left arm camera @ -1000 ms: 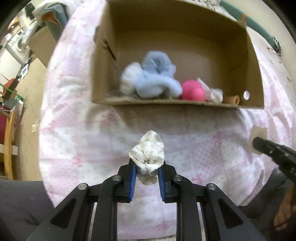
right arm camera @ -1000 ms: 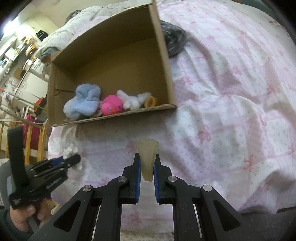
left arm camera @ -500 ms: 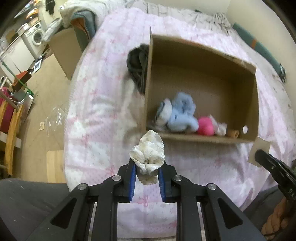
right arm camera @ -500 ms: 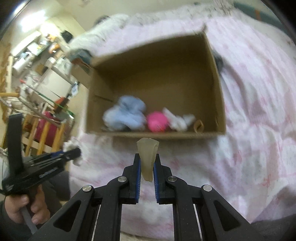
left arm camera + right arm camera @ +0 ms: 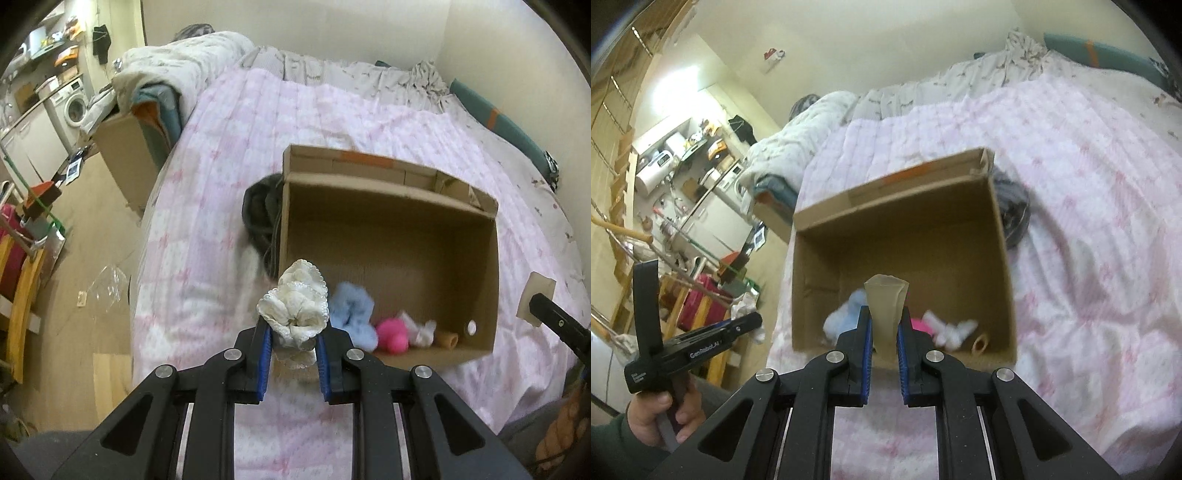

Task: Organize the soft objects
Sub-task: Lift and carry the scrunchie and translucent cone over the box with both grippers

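Observation:
My left gripper [image 5: 293, 332] is shut on a white lacy cloth bundle [image 5: 295, 308], held above the near left corner of an open cardboard box [image 5: 388, 206] on the pink bed. My right gripper [image 5: 884, 332] is shut on a beige soft piece [image 5: 886, 306], held above the box's near wall [image 5: 1004, 258]. Inside the box lie a light blue plush [image 5: 352, 314], a pink ball [image 5: 393, 332], a white soft toy [image 5: 419, 328] and a small tan ring [image 5: 448, 339]. The right gripper's tip with the beige piece also shows in the left wrist view [image 5: 535, 299].
A dark garment [image 5: 260, 218] lies on the pink quilt [image 5: 221, 184] against the box's left side. A second cardboard box [image 5: 125, 155] stands on the floor left of the bed. A wooden rack and red item [image 5: 14, 258] stand at far left.
Both grippers have risen and pulled back from the box, so it looks smaller and is seen more from above. Both still hold their items.

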`<state>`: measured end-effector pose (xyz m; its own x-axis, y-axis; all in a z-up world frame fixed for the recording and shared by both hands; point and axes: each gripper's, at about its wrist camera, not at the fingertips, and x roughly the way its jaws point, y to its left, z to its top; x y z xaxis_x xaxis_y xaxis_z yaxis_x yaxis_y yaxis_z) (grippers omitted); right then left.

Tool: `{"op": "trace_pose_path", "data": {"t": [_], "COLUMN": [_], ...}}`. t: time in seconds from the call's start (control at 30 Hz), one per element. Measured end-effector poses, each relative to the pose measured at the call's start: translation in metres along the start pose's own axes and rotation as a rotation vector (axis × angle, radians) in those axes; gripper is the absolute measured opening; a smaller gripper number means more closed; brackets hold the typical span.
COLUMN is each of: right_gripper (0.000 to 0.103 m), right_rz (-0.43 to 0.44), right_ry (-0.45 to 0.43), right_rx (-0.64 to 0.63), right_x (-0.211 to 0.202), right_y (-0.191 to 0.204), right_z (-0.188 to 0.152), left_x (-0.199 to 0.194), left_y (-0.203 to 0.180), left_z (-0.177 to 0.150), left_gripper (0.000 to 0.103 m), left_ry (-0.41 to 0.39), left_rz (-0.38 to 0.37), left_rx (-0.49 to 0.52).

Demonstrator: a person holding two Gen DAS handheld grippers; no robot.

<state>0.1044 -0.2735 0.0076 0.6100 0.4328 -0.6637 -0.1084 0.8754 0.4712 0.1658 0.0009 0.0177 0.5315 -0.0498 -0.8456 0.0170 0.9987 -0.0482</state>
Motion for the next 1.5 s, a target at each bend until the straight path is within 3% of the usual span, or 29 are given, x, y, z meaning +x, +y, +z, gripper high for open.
{"op": "trace_pose_path", "data": {"t": [0.2,0.27,0.37,0.63,1.5], "right_gripper": [0.014,0.014,0.014,0.014,0.014], "right_rz": [-0.027,-0.027,0.002,-0.058,-0.131], "right_ry": [-0.032,-0.028,0.023,0.1,0.173], "right_rx": [-0.023,-0.009,0.045,0.03,-0.035], "right_x": [0.012,0.021,0.039,0.066,0.092], "right_y": [-0.008,-0.013,-0.024,-0.029,-0.022], "right_z": [0.021,0.02,0.012,-0.001,-0.008], "left_x": [0.016,0.032,0.049,0.076,0.075], "left_y": [-0.014,-0.02,-0.029,-0.035,-0.038], "left_z": [0.013,0.011,0.007,-0.005,-0.007], "left_gripper": [0.019,0.019,0.019,0.019,0.021], "left_ry": [-0.038,0.001,0.018,0.005,-0.024], "left_rz": [-0.009,-0.045,-0.061,-0.051,-0.079], "left_rx": [0.016,0.001,0.008,0.042,0.048]}}
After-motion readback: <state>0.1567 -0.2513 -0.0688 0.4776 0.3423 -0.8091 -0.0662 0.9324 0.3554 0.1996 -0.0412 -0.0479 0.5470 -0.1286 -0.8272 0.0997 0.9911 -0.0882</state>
